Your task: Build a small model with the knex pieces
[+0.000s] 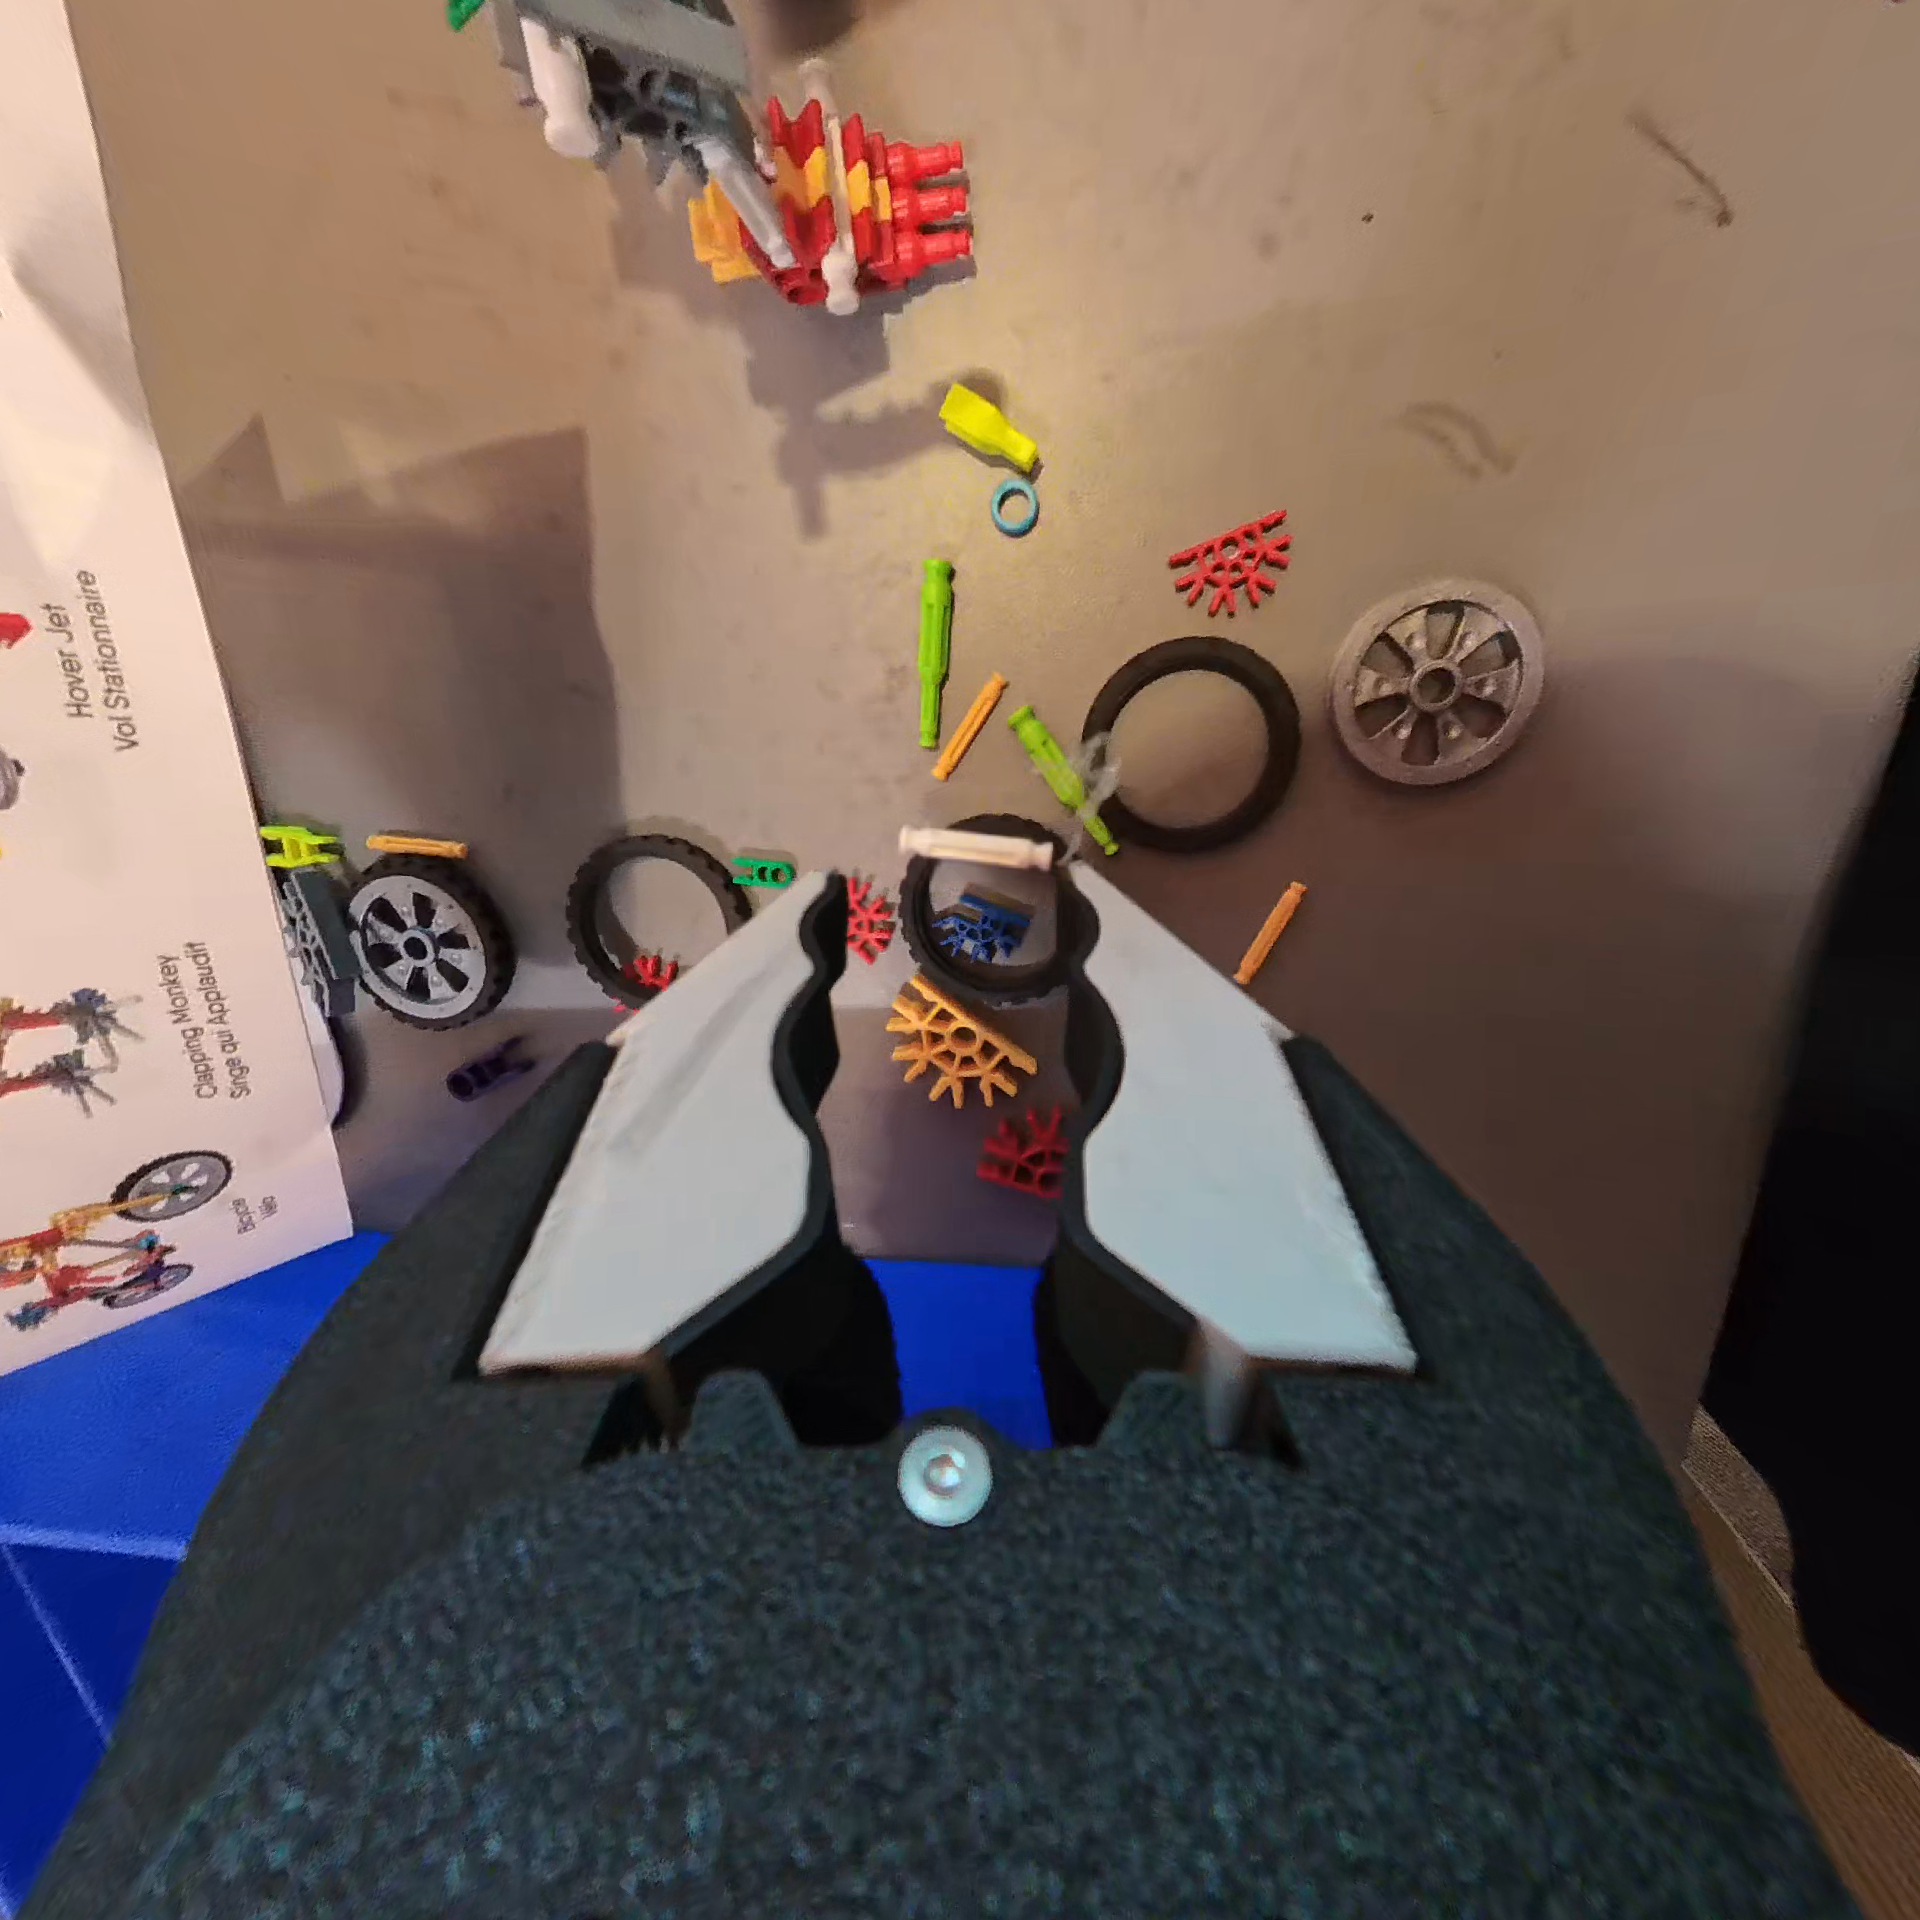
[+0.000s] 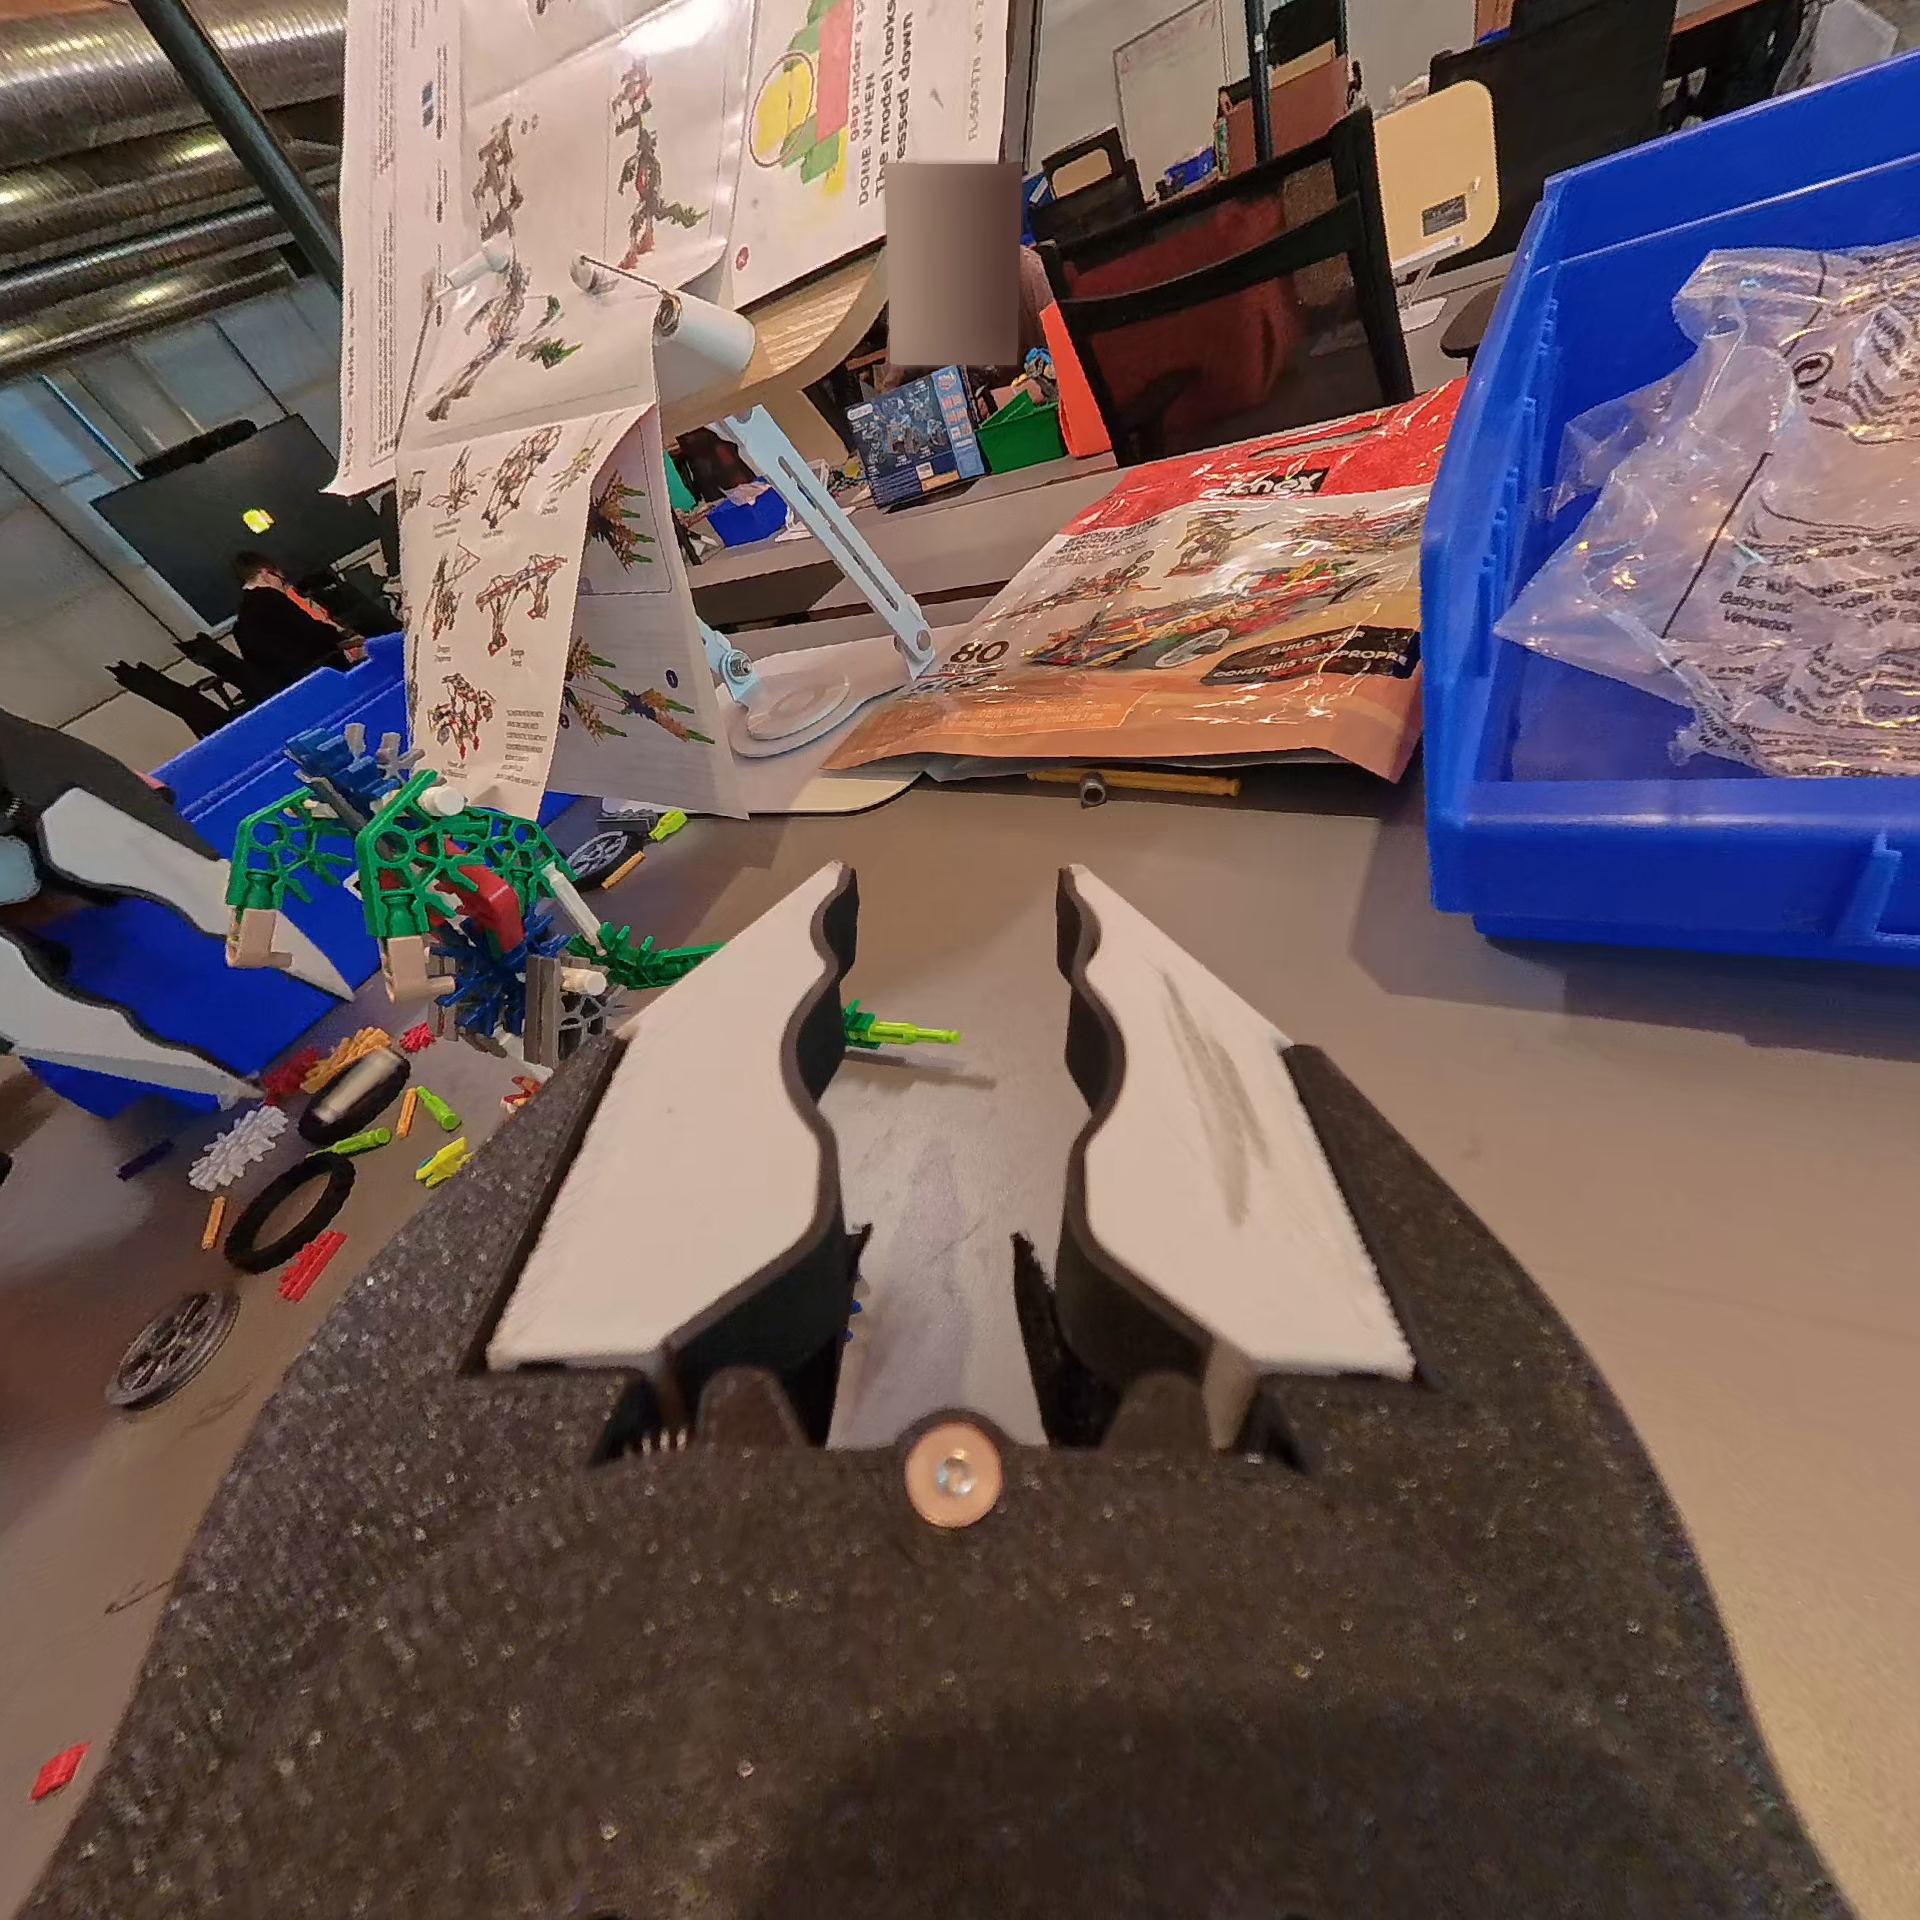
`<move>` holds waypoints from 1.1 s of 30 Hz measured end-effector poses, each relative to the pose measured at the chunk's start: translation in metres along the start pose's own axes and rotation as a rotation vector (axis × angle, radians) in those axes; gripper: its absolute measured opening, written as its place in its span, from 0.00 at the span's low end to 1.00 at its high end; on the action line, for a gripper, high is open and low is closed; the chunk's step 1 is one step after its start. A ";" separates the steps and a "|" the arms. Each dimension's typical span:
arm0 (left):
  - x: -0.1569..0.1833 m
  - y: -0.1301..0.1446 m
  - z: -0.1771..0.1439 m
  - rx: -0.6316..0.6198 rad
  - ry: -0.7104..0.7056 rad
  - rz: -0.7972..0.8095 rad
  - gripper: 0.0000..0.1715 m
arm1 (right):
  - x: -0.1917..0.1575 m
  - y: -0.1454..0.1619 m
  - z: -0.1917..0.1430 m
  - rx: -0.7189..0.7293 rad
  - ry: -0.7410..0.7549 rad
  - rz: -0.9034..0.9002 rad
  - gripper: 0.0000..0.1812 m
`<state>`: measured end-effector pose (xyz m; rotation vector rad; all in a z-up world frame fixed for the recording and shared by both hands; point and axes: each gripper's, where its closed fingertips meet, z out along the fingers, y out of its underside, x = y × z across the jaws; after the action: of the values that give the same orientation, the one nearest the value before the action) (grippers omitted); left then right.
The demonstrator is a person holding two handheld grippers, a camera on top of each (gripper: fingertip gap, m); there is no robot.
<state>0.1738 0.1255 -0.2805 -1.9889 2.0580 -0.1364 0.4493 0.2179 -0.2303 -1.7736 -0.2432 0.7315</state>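
Both my grippers hang open and empty over the toy parts.

My left gripper [image 1: 951, 883] hovers over an orange connector [image 1: 958, 1042], then a small tyre [image 1: 992, 914] under a white rod [image 1: 975, 845]. My right gripper [image 2: 956, 883] faces bare table [image 2: 1455, 1091], a green rod [image 2: 902, 1032] beyond its left finger.

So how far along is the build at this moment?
Done: a partly built toy model of green, blue and red pieces stands on the table. In hand: nothing; the left gripper hovers open over a black tyre and an orange connector, and the right gripper is open too. Left: loose rods, tyres and a grey wheel hub lie unattached.
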 end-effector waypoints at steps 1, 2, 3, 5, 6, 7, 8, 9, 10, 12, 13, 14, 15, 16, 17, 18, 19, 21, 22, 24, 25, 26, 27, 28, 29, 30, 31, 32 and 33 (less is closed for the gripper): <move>0.000 0.000 0.000 0.000 -0.001 0.001 0.23 | 0.000 0.000 0.000 -0.001 -0.001 0.001 0.21; -0.001 -0.001 -0.001 0.005 -0.005 0.000 0.25 | 0.000 0.000 0.000 -0.002 -0.001 0.001 0.21; -0.002 -0.003 -0.003 0.025 -0.014 -0.004 0.26 | 0.000 0.000 0.000 -0.003 -0.001 0.002 0.21; -0.004 -0.010 -0.013 0.096 -0.007 -0.044 0.26 | 0.000 0.001 0.001 -0.006 -0.002 0.004 0.21; -0.006 -0.013 -0.021 0.139 -0.002 -0.073 0.26 | 0.000 0.001 0.001 -0.007 -0.002 0.004 0.21; -0.010 -0.013 -0.029 0.172 0.001 -0.107 0.26 | 0.000 0.001 0.001 -0.009 -0.002 0.004 0.21; -0.012 -0.010 -0.036 0.194 0.017 -0.141 0.27 | 0.000 0.001 0.001 -0.010 -0.001 0.004 0.21; -0.013 -0.007 -0.041 0.216 0.040 -0.170 0.28 | 0.000 0.001 0.001 -0.011 -0.002 0.005 0.21; -0.015 -0.004 -0.047 0.243 0.048 -0.195 0.28 | 0.000 0.001 0.001 -0.012 -0.002 0.005 0.21; -0.018 0.003 -0.052 0.267 0.058 -0.241 0.28 | 0.000 0.001 0.001 -0.012 -0.001 0.005 0.21; -0.019 0.004 -0.054 0.279 0.050 -0.246 0.28 | 0.000 0.002 0.001 -0.013 -0.001 0.005 0.21; -0.021 0.005 -0.056 0.290 0.025 -0.232 0.27 | 0.000 0.002 0.002 -0.014 -0.001 0.005 0.21; -0.020 0.007 -0.058 0.287 0.011 -0.214 0.27 | 0.000 0.002 0.002 -0.015 0.000 0.005 0.21; -0.021 0.008 -0.062 0.291 0.000 -0.200 0.27 | 0.001 0.002 0.002 -0.016 0.000 0.004 0.21; -0.022 0.011 -0.066 0.295 -0.013 -0.196 0.27 | 0.001 0.002 0.002 -0.016 0.001 0.004 0.21; -0.025 0.015 -0.071 0.304 -0.023 -0.202 0.27 | 0.000 0.002 0.002 -0.016 0.001 0.003 0.21; -0.030 0.022 -0.078 0.313 -0.030 -0.225 0.26 | 0.000 0.002 0.002 -0.015 0.001 0.003 0.21; -0.043 0.044 -0.089 0.308 -0.064 -0.293 0.23 | 0.000 0.002 0.001 -0.013 0.002 0.002 0.21; -0.050 0.057 -0.093 0.295 -0.083 -0.330 0.22 | 0.000 0.002 0.001 -0.012 0.003 0.001 0.21; -0.057 0.084 -0.096 0.252 -0.102 -0.386 0.21 | 0.001 0.001 0.001 -0.009 0.003 0.002 0.21; -0.059 0.097 -0.096 0.230 -0.113 -0.404 0.21 | 0.001 0.001 0.001 -0.010 0.003 0.002 0.21; -0.059 0.107 -0.094 0.211 -0.118 -0.422 0.21 | 0.001 0.001 0.001 -0.011 0.003 0.002 0.21; -0.058 0.115 -0.091 0.201 -0.113 -0.437 0.20 | 0.001 0.002 0.001 -0.012 0.003 0.003 0.21; -0.055 0.121 -0.087 0.198 -0.098 -0.454 0.20 | 0.001 0.002 0.002 -0.014 0.003 0.003 0.21; -0.051 0.125 -0.082 0.200 -0.072 -0.473 0.20 | 0.001 0.002 0.002 -0.016 0.003 0.003 0.21; -0.045 0.128 -0.074 0.195 -0.039 -0.494 0.19 | 0.001 0.002 0.002 -0.018 0.003 0.003 0.21; -0.040 0.133 -0.064 0.179 -0.010 -0.518 0.19 | 0.001 0.003 0.002 -0.020 0.003 0.003 0.21; -0.036 0.139 -0.054 0.156 0.007 -0.541 0.19 | 0.001 0.003 0.002 -0.021 0.003 0.003 0.21; -0.031 0.142 -0.046 0.140 0.025 -0.560 0.19 | 0.001 0.003 0.002 -0.022 0.004 0.003 0.21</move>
<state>0.0250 0.1581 -0.2693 -2.4188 1.4027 -0.4026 0.4479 0.2192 -0.2336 -1.7964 -0.2468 0.7304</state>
